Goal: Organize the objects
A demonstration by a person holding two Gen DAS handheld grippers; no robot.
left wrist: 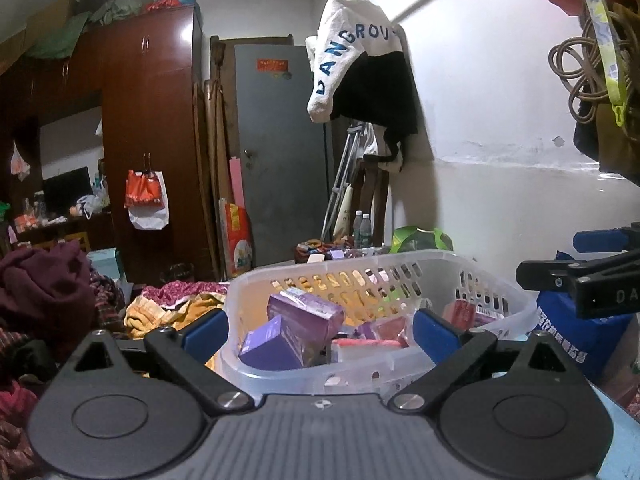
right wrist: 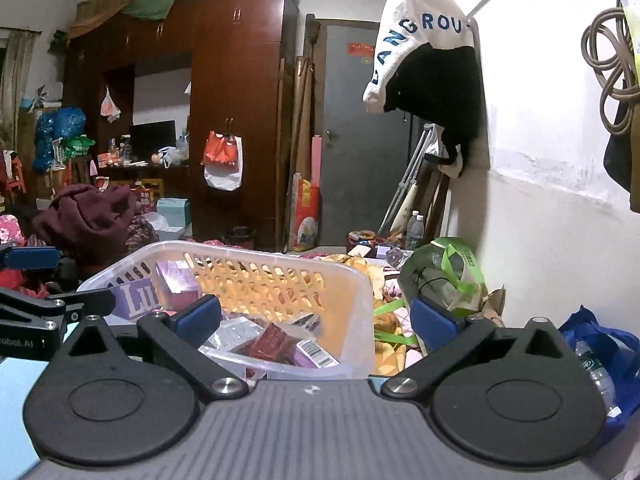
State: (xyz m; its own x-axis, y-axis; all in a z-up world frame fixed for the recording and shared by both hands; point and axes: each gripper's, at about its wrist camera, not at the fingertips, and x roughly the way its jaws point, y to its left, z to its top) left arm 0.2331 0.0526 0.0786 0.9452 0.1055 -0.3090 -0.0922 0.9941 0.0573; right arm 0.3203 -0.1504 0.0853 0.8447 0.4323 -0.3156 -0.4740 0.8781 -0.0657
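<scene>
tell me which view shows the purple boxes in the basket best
The left wrist view: the purple boxes sit centred inside the basket, unobstructed. The right wrist view shows only two at the far left, partly hidden behind the rim and a gripper finger.

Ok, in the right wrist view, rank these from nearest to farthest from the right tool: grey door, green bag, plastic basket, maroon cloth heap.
1. Plastic basket: directly between the open right tool's fingers, left of centre.
2. Green bag: just beyond the right finger.
3. Maroon cloth heap: farther back, left.
4. Grey door: far wall, centre.
</scene>
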